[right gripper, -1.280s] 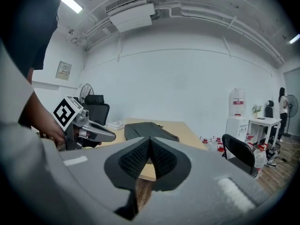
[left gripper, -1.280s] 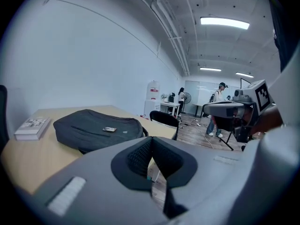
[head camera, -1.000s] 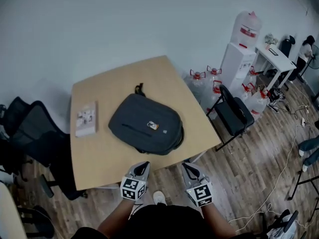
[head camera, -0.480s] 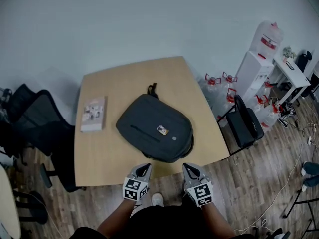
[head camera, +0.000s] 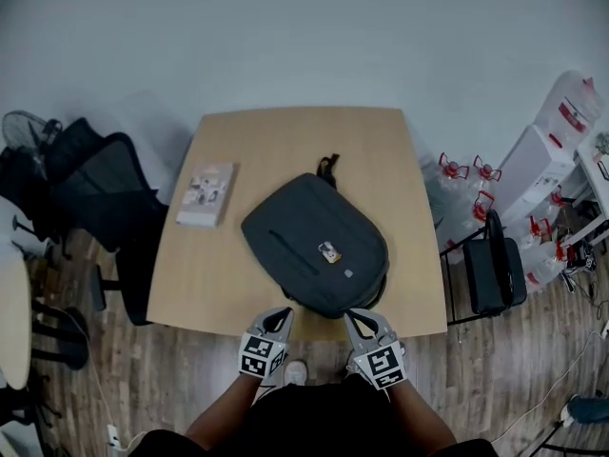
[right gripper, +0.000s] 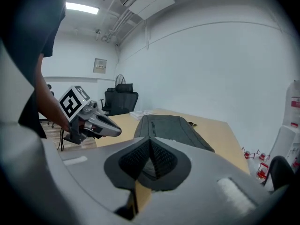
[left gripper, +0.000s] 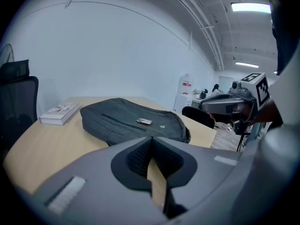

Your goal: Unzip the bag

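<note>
1. A book (head camera: pixel 206 194) lies at the left of the table (head camera: pixel 190 284), well apart from the bag (head camera: pixel 317 244).
2. The bag lies flat mid-table, its carry loop toward the wall and its near end close to the front edge. It looks fully zipped.
3. The left gripper (head camera: pixel 279 318) hovers at that front edge, just short of the bag, with its jaws together and nothing between them.
4. The right gripper (head camera: pixel 359 320) hovers beside it near the bag's closest corner, likewise closed and empty.
5. The step appears to be the approach, as nothing is touched yet. The next move probably calls for finding the zipper pull, parting one gripper's jaws to pinch it, and steadying the fabric with the other.
6. The head view alone shows the whole layout. The left gripper view adds the bag's low side profile and a small badge (left gripper: pixel 144 121). The right gripper view looks along its length. No view shows the main zipper pull clearly.
</note>
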`<action>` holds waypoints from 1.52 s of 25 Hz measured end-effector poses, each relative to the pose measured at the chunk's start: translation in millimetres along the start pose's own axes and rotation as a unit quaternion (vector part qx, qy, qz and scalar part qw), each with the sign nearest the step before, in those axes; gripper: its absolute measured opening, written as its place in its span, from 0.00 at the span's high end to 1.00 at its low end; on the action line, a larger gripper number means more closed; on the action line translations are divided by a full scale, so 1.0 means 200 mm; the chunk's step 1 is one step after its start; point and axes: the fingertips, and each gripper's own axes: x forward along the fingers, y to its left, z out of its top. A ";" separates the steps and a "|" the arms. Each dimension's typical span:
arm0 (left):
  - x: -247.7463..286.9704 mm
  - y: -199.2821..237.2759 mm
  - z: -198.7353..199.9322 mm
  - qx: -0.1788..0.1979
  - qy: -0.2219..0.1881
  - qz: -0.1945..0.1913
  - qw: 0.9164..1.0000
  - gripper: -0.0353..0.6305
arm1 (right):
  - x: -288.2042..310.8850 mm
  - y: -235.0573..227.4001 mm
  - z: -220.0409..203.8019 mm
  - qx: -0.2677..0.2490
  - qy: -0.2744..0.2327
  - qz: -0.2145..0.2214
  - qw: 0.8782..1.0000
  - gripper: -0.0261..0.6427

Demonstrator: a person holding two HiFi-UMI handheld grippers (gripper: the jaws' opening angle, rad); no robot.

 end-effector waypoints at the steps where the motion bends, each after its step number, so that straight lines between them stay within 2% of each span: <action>1: 0.00 0.00 0.00 -0.002 0.003 0.007 1.000 0.92 | 0.01 -0.01 0.00 -0.005 0.001 0.009 1.000 0.96; 5: 0.02 0.02 -0.04 -0.008 0.009 0.037 0.999 0.92 | 0.07 -0.04 -0.03 -0.011 0.003 0.049 0.999 0.96; 12: 0.08 0.03 -0.18 -0.062 0.034 0.087 0.994 0.92 | 0.11 0.01 -0.13 -0.022 0.023 0.127 0.991 0.96; 14: 0.10 0.03 -0.20 -0.065 0.039 0.095 0.993 0.92 | 0.12 0.01 -0.15 -0.032 0.029 0.139 0.989 0.96; 20: 0.18 -0.01 -0.25 -0.019 0.066 0.096 0.993 0.92 | 0.15 -0.01 -0.21 -0.068 0.056 0.140 0.986 0.95; 23: 0.20 0.00 -0.28 -0.012 0.076 0.103 0.992 0.92 | 0.18 -0.01 -0.21 -0.083 0.066 0.139 0.985 0.95; 26: 0.23 0.01 -0.32 0.001 0.090 0.102 0.991 0.81 | 0.19 0.01 -0.22 -0.085 0.071 0.141 0.984 0.93; 28: 0.25 0.01 -0.33 0.008 0.097 0.100 0.990 0.80 | 0.18 0.02 -0.24 -0.085 0.076 0.141 0.984 0.88; 34: 0.32 0.04 -0.33 0.011 0.098 0.094 0.991 0.78 | 0.16 0.02 -0.31 -0.088 0.093 0.131 0.983 0.86; 38: 0.35 0.03 -0.32 0.033 0.104 0.084 0.991 0.79 | 0.16 0.00 -0.32 -0.089 0.095 0.128 0.983 0.82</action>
